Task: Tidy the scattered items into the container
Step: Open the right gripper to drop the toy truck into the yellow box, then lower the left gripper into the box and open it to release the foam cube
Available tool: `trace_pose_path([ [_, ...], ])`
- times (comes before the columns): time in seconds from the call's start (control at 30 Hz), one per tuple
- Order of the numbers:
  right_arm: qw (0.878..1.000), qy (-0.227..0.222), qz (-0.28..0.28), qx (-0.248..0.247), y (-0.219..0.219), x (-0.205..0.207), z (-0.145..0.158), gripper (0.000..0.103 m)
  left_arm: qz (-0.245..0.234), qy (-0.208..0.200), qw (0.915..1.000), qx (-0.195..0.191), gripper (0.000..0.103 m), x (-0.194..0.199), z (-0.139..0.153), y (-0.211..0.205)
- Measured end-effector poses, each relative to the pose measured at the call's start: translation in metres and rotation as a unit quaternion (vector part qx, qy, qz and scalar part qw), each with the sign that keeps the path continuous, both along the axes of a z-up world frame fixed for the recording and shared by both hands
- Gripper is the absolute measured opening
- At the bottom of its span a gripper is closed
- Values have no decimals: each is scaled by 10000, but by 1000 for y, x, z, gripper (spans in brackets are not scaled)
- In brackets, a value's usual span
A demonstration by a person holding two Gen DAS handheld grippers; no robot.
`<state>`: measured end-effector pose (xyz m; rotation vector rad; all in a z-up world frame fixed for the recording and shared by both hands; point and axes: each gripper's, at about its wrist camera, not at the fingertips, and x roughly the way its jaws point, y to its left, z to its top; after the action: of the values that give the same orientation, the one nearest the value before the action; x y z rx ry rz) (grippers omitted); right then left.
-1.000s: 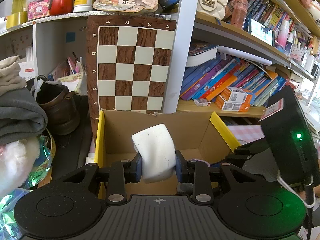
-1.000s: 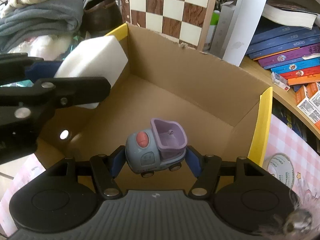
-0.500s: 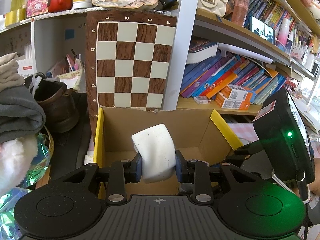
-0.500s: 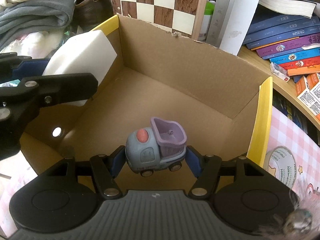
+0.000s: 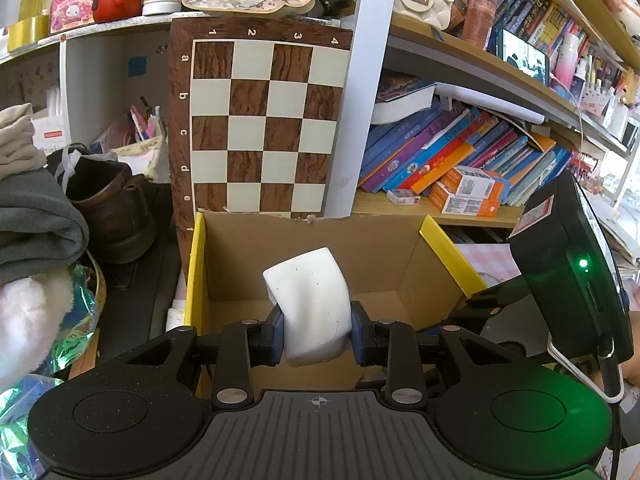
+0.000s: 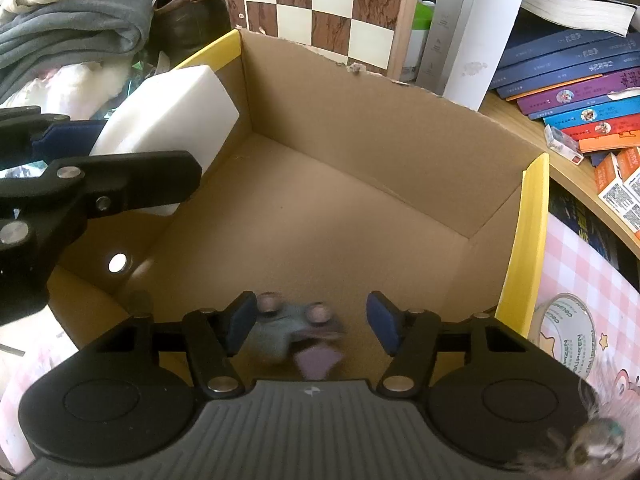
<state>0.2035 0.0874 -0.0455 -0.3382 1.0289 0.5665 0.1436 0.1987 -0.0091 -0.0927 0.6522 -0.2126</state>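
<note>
Clamping a white block (image 5: 312,304), left gripper (image 5: 318,330) jaws narrow, right gripper (image 6: 312,318) jaws closing, clear of blurred toy truck (image 6: 286,326) between.

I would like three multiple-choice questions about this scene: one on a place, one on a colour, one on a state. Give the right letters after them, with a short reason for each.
1. Where is the chessboard?
A. Lying flat inside the box
B. Standing upright behind the cardboard box
C. On top of the folded clothes

2. What colour are the box's two side edges?
A. Red
B. Green
C. Yellow

3. What is the state of the left gripper?
A. Shut on the white block
B. Open and empty
C. Shut on a book

Answers:
1 B: its squares rise just past the box's back wall.
2 C: both side rims are yellow.
3 A: both pads press the block's sides.
</note>
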Motion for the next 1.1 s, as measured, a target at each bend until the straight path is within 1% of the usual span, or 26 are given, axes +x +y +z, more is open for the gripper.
trace_pose_path([
  [0.17,9999,-28,37,106,-1,-5,6,61,-6,4,10000,8,30,-1,1,0],
  [0.43,9986,-444,116,263,-3,-28,34,71,-2,-15,10000,11,30,-3,3,0],
  [0.67,9958,-803,-43,437,-15,-43,55,73,-12,-49,10000,27,30,-7,6,-1],
  [0.83,9917,-1125,-262,569,-29,-53,70,76,-26,-63,10000,53,30,-9,8,-1],
  [1.1,9853,-1394,-643,746,-47,-76,82,77,-51,23,9999,125,30,-7,5,1],
])
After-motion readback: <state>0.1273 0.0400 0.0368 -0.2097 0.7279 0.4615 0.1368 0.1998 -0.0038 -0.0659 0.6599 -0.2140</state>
